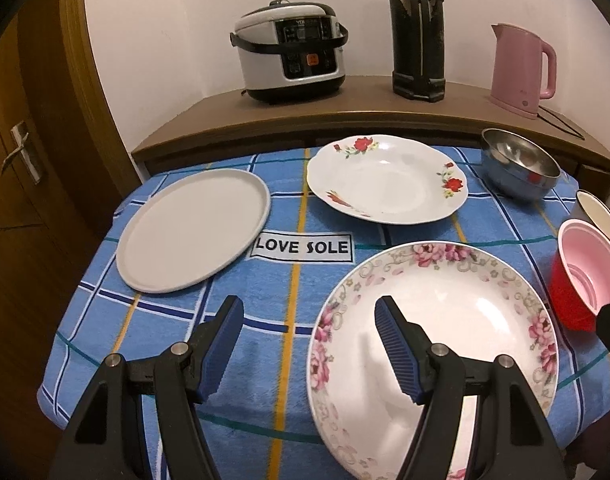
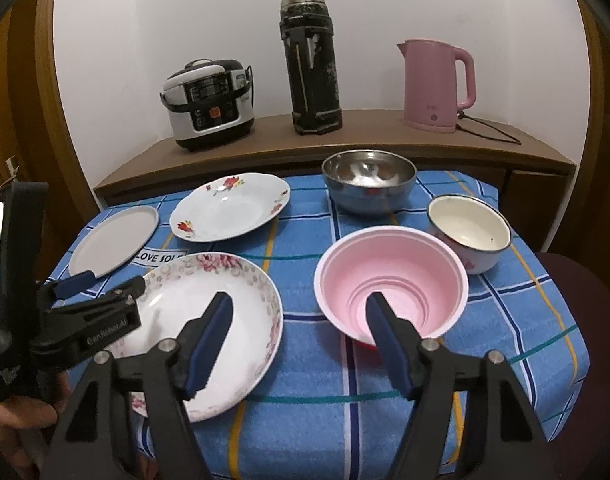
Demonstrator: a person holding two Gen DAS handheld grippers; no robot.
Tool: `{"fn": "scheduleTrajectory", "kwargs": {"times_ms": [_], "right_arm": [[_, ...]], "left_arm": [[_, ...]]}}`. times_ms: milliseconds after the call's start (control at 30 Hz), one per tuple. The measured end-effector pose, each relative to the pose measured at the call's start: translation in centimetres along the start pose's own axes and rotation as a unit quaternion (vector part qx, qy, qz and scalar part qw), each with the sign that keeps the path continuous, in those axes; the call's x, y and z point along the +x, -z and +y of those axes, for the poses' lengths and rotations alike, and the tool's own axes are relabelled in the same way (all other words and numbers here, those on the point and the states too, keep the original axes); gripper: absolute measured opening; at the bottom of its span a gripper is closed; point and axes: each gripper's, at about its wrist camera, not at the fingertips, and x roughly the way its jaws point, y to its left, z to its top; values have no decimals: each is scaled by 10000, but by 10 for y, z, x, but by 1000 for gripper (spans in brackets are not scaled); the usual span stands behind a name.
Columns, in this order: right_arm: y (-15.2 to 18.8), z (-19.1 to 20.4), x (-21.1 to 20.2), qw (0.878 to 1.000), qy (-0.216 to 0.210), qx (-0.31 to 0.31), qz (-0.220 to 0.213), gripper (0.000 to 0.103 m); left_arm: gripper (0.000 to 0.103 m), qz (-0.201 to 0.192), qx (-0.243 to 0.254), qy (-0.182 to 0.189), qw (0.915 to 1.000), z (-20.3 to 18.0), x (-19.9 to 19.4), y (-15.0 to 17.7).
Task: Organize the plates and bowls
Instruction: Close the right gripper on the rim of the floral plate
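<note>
Three plates (image 2: 230,213) left, three bowls (image 2: 368,190) right, appliances (image 2: 208,104) prob. behind tbl.

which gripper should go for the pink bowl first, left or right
Right. The right gripper is open and its right-side finger already overlaps the pink bowl in its own view. The left gripper hangs open at the pink-flowered plate, with the bowl off at its view's far right edge.

White wall (image 1: 185,20), wooden door (image 1: 21,140), brown sideboard (image 2: 345,140)

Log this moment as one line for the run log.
left gripper open, empty | right gripper open, empty | pink-floral plate unstacked | pink bowl unstacked
</note>
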Motion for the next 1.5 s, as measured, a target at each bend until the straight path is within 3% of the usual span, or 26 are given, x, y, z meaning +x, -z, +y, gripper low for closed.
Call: {"fn": "scheduleTrajectory", "kwargs": {"times_ms": [200, 367, 500, 600, 767, 800, 867, 900, 1100, 1167, 1500], "right_arm": [[9, 3, 0, 9993, -347, -82, 137, 64], [20, -2, 11, 9976, -550, 70, 421, 61], [24, -2, 20, 9954, -731, 173, 595, 51], [25, 1, 26, 9946, -795, 99, 663, 39], [27, 0, 36, 9936, -783, 115, 810, 37], [28, 0, 38, 9933, -795, 117, 831, 36], [28, 1, 41, 9932, -780, 96, 862, 35], [29, 2, 43, 9928, -808, 86, 883, 34], [29, 4, 50, 9923, -853, 72, 894, 31], [29, 6, 51, 9919, -908, 55, 886, 27], [29, 9, 56, 9931, -865, -18, 790, 24]], "left_arm": [[70, -40, 35, 74, 10000, 6, -4, 2], [70, 118, -229, 204, 9995, 26, 0, 6], [70, 110, -206, 268, 9994, 28, 1, 6], [70, 136, -133, 398, 9990, 26, 4, 6], [70, 190, 9, 618, 9979, 19, 11, 9], [69, 198, 25, 658, 9976, 18, 12, 9], [53, 240, 10, 796, 9965, 17, 14, 9], [51, 278, -18, 905, 9955, 17, 17, 9], [50, 393, -62, 1038, 9938, 15, 26, 11], [36, 395, -50, 1052, 9937, 15, 28, 12], [30, 431, -24, 1350, 9899, 10, 35, 15]]}}
